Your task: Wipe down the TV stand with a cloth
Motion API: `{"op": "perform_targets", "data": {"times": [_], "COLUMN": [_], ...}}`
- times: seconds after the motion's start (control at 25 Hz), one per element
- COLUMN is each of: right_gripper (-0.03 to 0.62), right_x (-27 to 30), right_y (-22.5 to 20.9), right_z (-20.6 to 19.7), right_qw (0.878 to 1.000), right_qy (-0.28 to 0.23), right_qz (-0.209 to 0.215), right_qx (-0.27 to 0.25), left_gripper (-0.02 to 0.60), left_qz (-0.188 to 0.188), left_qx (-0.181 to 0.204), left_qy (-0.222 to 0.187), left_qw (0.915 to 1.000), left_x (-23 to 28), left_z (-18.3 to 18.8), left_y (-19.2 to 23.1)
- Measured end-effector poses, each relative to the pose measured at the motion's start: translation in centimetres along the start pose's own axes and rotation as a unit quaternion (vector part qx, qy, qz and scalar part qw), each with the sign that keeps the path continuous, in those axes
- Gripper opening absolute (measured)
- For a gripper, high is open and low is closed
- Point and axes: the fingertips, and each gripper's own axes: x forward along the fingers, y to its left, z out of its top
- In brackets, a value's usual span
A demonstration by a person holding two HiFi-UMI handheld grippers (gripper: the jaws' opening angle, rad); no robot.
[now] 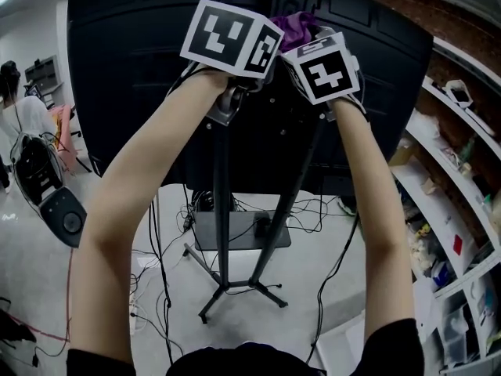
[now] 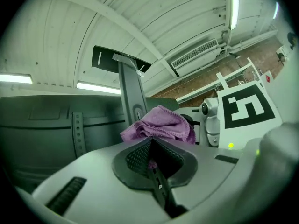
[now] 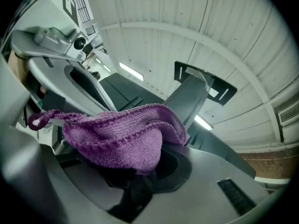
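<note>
Cloth location: the purple cloth (image 1: 296, 28) was bunched high up between the two grippers, close against the back of the television (image 1: 125, 77) and near the top of the TV stand (image 1: 221, 210).
Left gripper: the left gripper (image 2: 150, 158) had its jaws pressed together with a sliver of purple caught in the seam. The bulk of the cloth lay just beyond the tips.
Right gripper: the right gripper (image 3: 140, 169) was pinching a fold, and the cloth draped over its tips and hid them (depth of grip could not be confirmed).
Handling, judged: a light, soft, limp knit. It was not fragile, but it would likely sag and bunch rather than lie flat.
Where to hold, judged: a gathered fold or one edge, seated deep in the jaws, leaving a loose pad of fabric free to press on the stand.
Risk, judged: a shallow pinch could let go under rubbing.
</note>
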Motion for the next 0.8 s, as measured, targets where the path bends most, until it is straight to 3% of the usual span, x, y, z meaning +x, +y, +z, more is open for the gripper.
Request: {"op": "perform_targets", "data": {"times": [0.48, 0.8], "right_gripper": [0.064, 0.064], "right_x": [-0.7, -1.6], "right_y": [8.1, 12.1], "right_z": [-6.8, -11.0], "right_qw": [0.996, 0.994], "right_qy": [0.07, 0.074], "right_qz": [0.047, 0.037], "right_qx": [0.037, 0.077], "left_gripper": [0.006, 0.006], "left_qz": [-0.012, -0.019], "left_qx": [-0.032, -0.047], "left_qy": [0.022, 0.034], "left_qw": [0.9992, 0.9982], "left_x": [-2.8, -4.0], "left_z": [-8.1, -13.1], "left_y": [-3.0, -4.6]}}
